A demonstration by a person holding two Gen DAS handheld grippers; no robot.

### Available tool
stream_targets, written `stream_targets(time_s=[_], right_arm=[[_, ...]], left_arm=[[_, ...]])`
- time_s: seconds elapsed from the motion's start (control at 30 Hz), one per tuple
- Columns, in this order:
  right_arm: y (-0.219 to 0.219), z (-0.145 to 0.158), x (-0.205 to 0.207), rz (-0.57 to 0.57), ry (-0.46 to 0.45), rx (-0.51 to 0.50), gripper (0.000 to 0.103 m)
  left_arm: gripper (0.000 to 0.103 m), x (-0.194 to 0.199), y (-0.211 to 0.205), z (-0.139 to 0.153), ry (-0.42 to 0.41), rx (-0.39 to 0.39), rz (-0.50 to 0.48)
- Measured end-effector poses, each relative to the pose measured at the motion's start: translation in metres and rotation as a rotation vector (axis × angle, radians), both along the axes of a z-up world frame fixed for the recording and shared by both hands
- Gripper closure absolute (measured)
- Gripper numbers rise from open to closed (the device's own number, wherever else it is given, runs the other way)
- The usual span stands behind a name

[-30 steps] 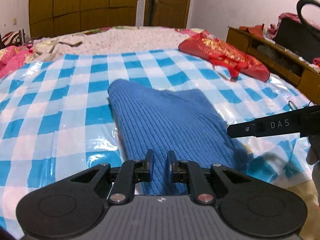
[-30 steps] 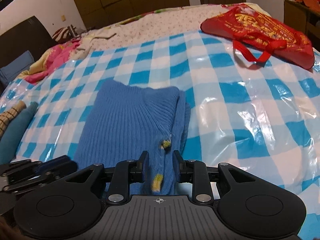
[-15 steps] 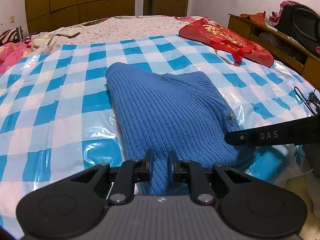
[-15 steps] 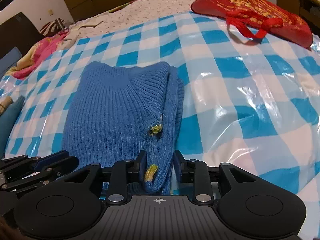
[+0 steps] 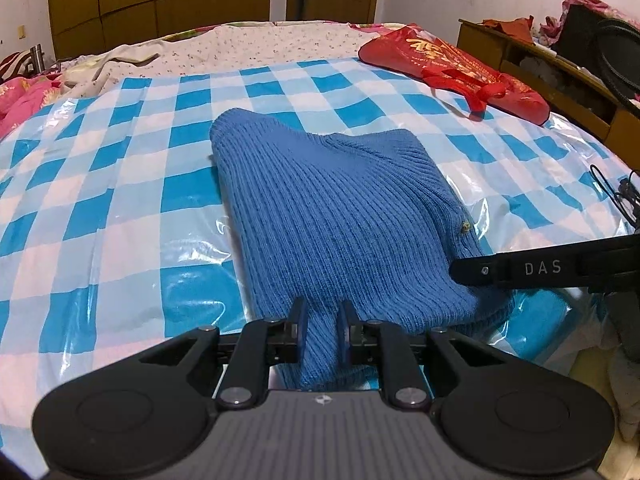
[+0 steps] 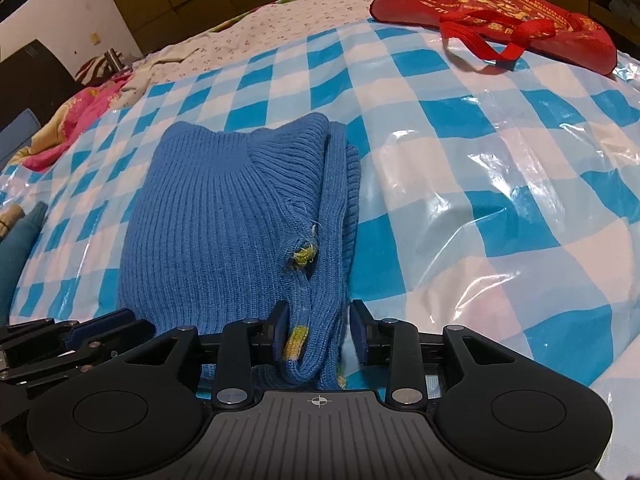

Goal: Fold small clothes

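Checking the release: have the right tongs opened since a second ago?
Yes. The right tongs now stand wider around the blue sweater edge, a gap showing at the right finger; earlier they pinched it.

Folded blue ribbed-knit sweater (image 5: pixel 340 216), flat on the checkered sheet, small yellow-flecked hole near its right edge.

Open checked plastic sheet (image 6: pixel 500 168) on the bed right of the blue sweater (image 6: pixel 224 216), red bag (image 6: pixel 496 12) blocking the bed's far right corner, bare sheet left of the sweater, pink bedding (image 5: pixel 20 96) at the far left edge
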State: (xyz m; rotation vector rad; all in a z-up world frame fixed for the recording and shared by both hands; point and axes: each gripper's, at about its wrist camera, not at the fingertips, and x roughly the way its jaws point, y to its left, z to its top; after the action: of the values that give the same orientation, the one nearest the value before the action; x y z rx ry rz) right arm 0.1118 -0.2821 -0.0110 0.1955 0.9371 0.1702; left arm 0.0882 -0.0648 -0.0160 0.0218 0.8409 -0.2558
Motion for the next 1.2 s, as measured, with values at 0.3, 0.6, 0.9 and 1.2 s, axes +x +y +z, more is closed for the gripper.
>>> stream_targets(time_s=[0.3, 0.6, 0.9, 1.2], right_arm=[[0.002, -0.006, 0.001, -0.012, -0.009, -0.006, 0.068], [0.0, -0.009, 0.001, -0.019, -0.013, 0.0, 0.067], [0.003, -0.01, 0.001, -0.026, -0.019, -0.016, 0.066], [0.004, -0.01, 0.003, -0.029, -0.015, -0.02, 0.064]], left_arm=[[0.074, 0.002, -0.005, -0.006, 0.01, 0.025, 0.001], [0.073, 0.002, -0.011, -0.01, 0.007, 0.064, 0.003], [0.073, 0.003, -0.011, -0.012, 0.013, 0.064, 0.002], [0.073, 0.003, -0.011, -0.013, 0.013, 0.067, 0.001]])
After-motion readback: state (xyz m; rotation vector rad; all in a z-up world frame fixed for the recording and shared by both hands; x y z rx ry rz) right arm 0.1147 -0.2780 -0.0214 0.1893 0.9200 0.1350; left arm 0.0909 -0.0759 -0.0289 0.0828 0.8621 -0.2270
